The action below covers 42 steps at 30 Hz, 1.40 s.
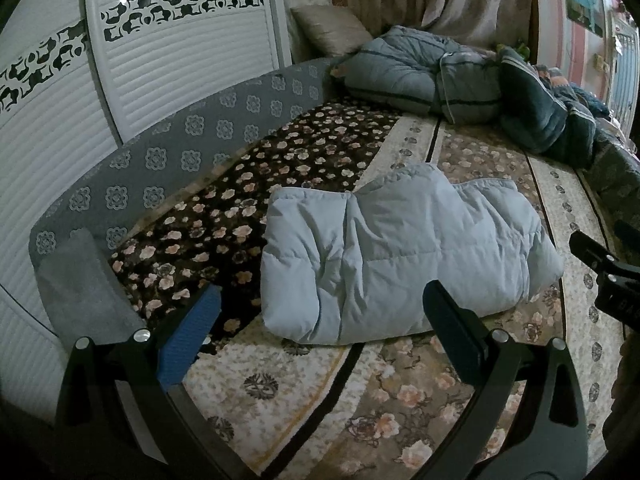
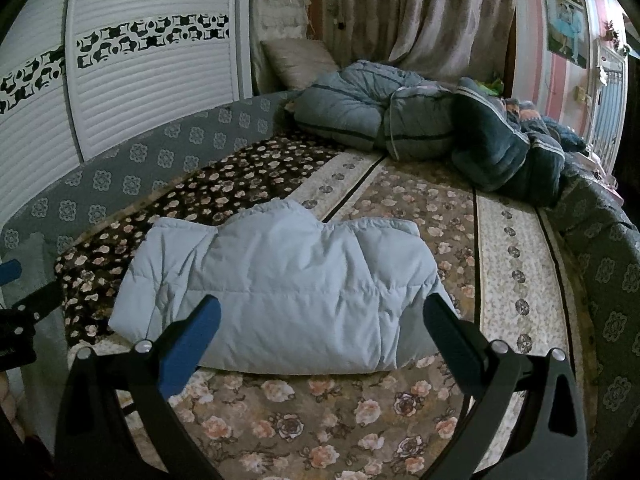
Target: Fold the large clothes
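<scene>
A pale blue padded jacket [image 1: 392,256] lies folded into a compact bundle on the flowered bedspread [image 1: 400,400]; the right wrist view shows the same jacket [image 2: 280,292] straight ahead. My left gripper [image 1: 320,312] hangs open just short of the jacket's near edge, nothing between its fingers. My right gripper [image 2: 320,316] is open too, its fingers spread in front of the jacket's near fold without touching it. Part of the right gripper's body [image 1: 608,272] shows at the right edge of the left wrist view.
Rolled grey-blue quilts [image 2: 372,120] and a dark green blanket [image 2: 504,152] are piled at the far end of the bed. A beige pillow [image 2: 296,60] leans at the back. A grey patterned bed rail [image 1: 160,152] and white slatted wardrobe doors [image 1: 180,60] run along the left.
</scene>
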Available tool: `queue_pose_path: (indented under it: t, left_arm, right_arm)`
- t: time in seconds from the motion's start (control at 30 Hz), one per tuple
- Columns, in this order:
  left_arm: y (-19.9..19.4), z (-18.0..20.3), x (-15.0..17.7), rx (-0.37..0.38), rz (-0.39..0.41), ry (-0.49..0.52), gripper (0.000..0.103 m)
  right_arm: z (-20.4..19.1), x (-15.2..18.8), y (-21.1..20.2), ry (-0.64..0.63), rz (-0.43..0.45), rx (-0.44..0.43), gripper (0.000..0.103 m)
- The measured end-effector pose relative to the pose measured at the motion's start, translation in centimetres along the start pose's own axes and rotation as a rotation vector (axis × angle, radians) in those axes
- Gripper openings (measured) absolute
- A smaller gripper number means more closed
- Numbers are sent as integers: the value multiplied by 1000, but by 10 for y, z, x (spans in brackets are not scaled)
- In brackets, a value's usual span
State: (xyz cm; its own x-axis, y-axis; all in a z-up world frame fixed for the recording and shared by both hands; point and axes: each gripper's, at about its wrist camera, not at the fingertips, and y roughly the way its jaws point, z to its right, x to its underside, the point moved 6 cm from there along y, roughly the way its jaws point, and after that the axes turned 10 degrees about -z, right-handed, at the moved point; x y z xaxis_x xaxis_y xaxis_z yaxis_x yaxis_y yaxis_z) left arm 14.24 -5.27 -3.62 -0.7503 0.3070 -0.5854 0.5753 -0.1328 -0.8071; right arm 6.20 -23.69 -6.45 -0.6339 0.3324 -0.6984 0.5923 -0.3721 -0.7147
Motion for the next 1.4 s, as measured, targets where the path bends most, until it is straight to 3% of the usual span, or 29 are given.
queue_pose_path:
  t: [0.83, 1.4]
  left_arm:
    - [-2, -2, 0, 11, 1, -6, 100]
    - [-5, 0, -2, -24, 8, -27, 100]
  right_arm:
    - [-3, -1, -1, -7, 5, -2, 101]
    - [-1, -6, 5, -27, 4, -16, 101]
